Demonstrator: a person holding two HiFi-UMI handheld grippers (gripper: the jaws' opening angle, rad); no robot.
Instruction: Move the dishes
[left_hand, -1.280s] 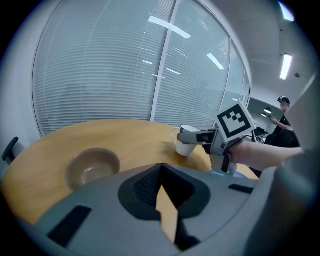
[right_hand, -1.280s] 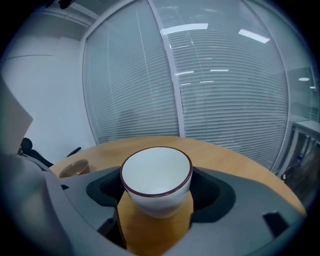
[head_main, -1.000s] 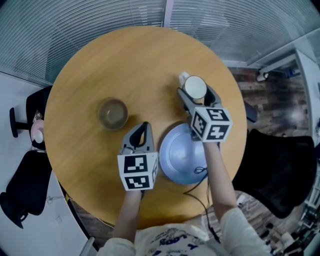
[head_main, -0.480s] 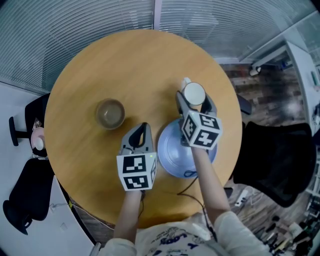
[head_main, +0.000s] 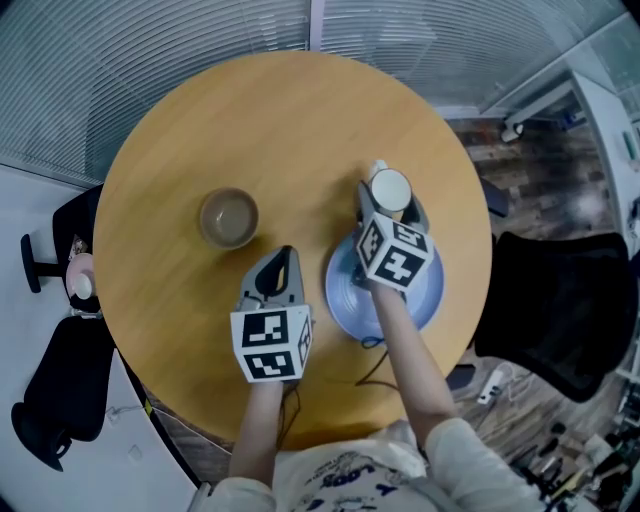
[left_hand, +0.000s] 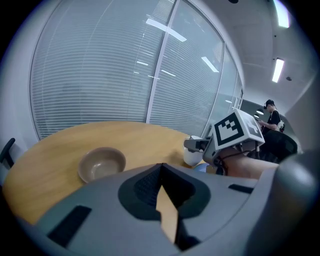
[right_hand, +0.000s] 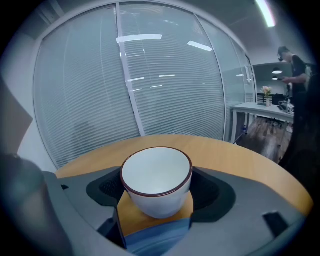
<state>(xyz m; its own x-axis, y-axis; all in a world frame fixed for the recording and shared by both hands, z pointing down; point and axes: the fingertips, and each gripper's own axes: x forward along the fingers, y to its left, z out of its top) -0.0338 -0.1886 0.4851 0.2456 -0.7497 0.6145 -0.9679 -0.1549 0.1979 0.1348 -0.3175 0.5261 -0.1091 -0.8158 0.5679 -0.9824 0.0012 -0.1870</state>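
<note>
The cup (head_main: 390, 187) is being pinched between the right gripper's (right_hand: 156, 192) fingers at the plate's (head_main: 428, 290) far edge, probably for setting onto it. The left gripper (left_hand: 161, 175) is being held idle near the bowl (head_main: 229, 217), fingers pressed together on nothing.

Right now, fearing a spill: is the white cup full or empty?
Empty: the cup shows a bare white inside, with no liquid in it.

White cup (right_hand: 156, 176), dark-red rim, upright in jaws of right gripper (right_hand: 156, 199), beside blue plate (head_main: 343, 288); brown bowl (head_main: 229, 217) upright, apart.
</note>
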